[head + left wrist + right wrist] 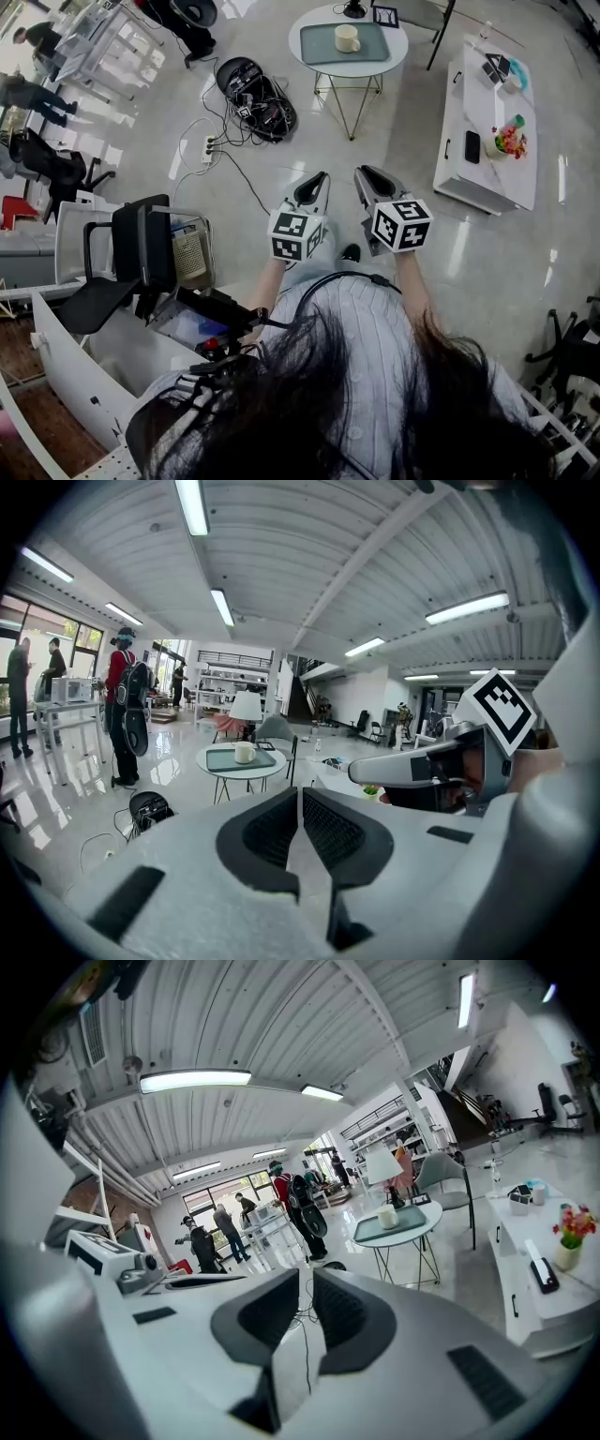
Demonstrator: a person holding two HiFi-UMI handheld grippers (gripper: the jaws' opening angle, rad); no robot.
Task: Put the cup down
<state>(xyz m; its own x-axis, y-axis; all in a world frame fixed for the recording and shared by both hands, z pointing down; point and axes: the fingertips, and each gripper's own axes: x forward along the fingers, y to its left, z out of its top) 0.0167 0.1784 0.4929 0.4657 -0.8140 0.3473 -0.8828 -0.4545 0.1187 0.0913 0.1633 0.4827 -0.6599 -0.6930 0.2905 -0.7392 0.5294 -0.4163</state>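
Note:
A cream cup (347, 37) stands on a green tray (319, 47) on a small round white table (394, 52), far ahead of me. Neither gripper holds anything. My left gripper (316, 180) and right gripper (367, 176) hover side by side over the floor, close to my body, jaws together and empty. The left gripper view shows its fingertips (300, 797) closed, the cup (244, 752) small beyond them and the right gripper (412, 767) to the right. The right gripper (307, 1283) also points toward the cup (387, 1216) on its table.
A low white cabinet (469, 187) with a flower pot (509, 141) and a phone stands right of the table. A black bag (255, 94) with cables lies on the floor left of it. A black office chair (131, 253) stands at my left. People stand further back (122, 705).

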